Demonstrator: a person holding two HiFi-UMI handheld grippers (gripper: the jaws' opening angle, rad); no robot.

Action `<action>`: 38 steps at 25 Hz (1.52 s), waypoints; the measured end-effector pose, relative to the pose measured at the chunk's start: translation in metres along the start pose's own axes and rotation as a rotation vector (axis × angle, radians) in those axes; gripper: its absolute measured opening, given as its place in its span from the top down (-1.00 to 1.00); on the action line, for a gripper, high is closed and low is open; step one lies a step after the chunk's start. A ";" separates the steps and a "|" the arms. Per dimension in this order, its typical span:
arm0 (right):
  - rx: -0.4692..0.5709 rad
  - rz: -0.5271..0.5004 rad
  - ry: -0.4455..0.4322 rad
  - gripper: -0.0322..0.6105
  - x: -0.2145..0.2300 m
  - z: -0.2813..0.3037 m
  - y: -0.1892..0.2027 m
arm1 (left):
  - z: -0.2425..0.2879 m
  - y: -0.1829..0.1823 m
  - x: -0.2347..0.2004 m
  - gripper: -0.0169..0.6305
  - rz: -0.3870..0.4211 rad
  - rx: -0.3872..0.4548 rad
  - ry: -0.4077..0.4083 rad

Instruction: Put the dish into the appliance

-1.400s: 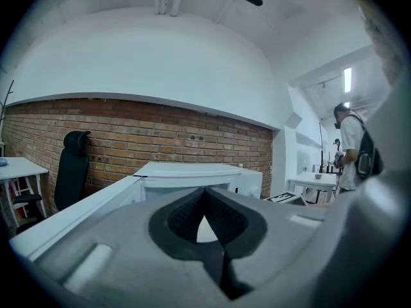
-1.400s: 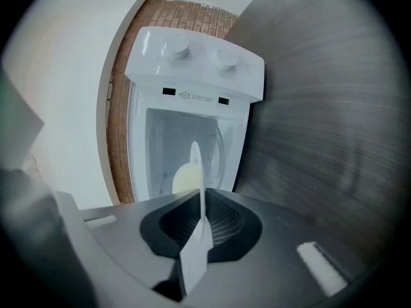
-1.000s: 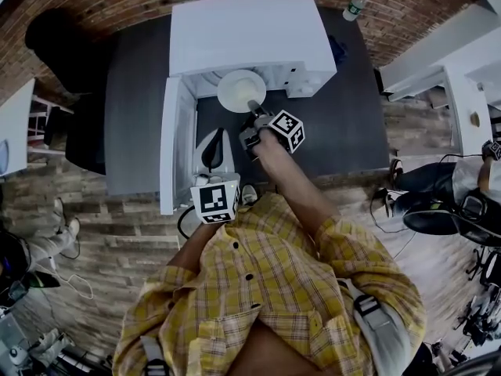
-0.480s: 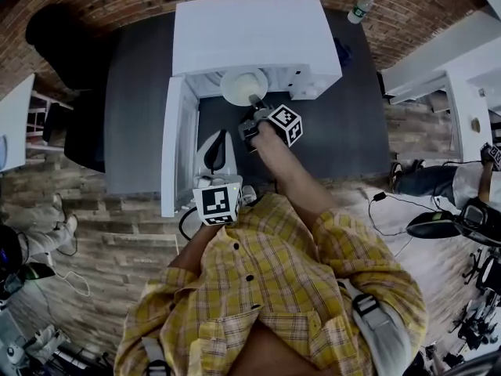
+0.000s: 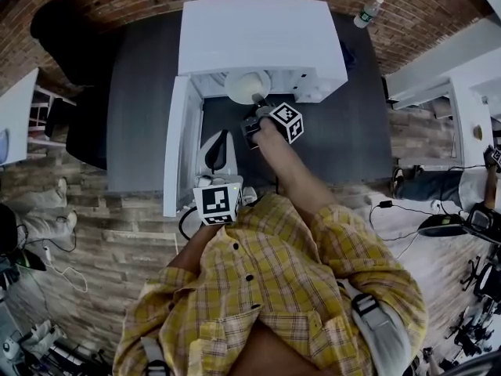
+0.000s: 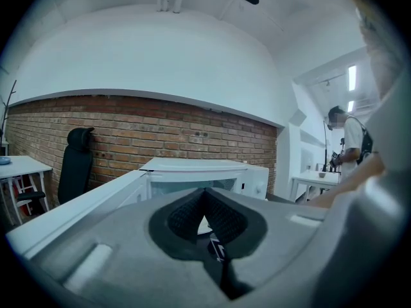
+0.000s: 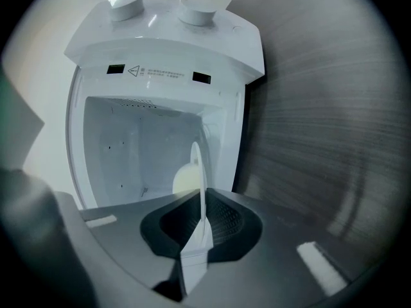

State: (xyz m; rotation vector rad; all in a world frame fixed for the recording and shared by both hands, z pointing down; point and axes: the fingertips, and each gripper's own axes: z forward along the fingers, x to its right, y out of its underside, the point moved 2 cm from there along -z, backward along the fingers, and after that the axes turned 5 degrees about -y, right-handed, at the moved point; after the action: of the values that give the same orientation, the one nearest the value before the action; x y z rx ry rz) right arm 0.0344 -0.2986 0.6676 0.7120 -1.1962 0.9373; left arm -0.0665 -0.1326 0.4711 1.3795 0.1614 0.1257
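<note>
White plate [image 5: 247, 84] stands on edge at the mouth of the open microwave [image 5: 258, 34], its rim pinched by the right gripper [image 7: 202, 226], whose jaws have just been closing on it. Jaws of the left gripper [image 6: 205, 213] are pressed together, empty, beside the door [image 5: 176, 143].

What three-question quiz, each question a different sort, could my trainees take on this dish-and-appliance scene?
1. Choose: what does the right tool grip? A a cup; B the dish; C nothing.
2. True or false: the appliance's door is shut.
3. Fill in: the left tool's jaws are ____ and empty.
Key: 1 B, pinched by its rim between jaws that have just been closing. 2 False, it stands open. 3 Together.
</note>
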 end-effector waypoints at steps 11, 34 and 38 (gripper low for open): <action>0.010 0.027 0.032 0.87 0.006 0.013 -0.005 | 0.005 0.003 -0.001 0.96 -0.002 -0.023 0.012; -0.023 0.040 0.039 0.60 0.006 0.015 0.011 | 0.009 0.016 -0.001 0.95 -0.027 -0.098 0.032; -0.027 0.041 0.055 0.65 0.013 0.015 0.010 | 0.008 0.016 0.003 0.95 -0.024 -0.099 0.035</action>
State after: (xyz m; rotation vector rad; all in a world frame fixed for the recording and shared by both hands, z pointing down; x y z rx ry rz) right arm 0.0194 -0.3042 0.6833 0.6383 -1.1766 0.9668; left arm -0.0618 -0.1368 0.4887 1.2765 0.1984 0.1355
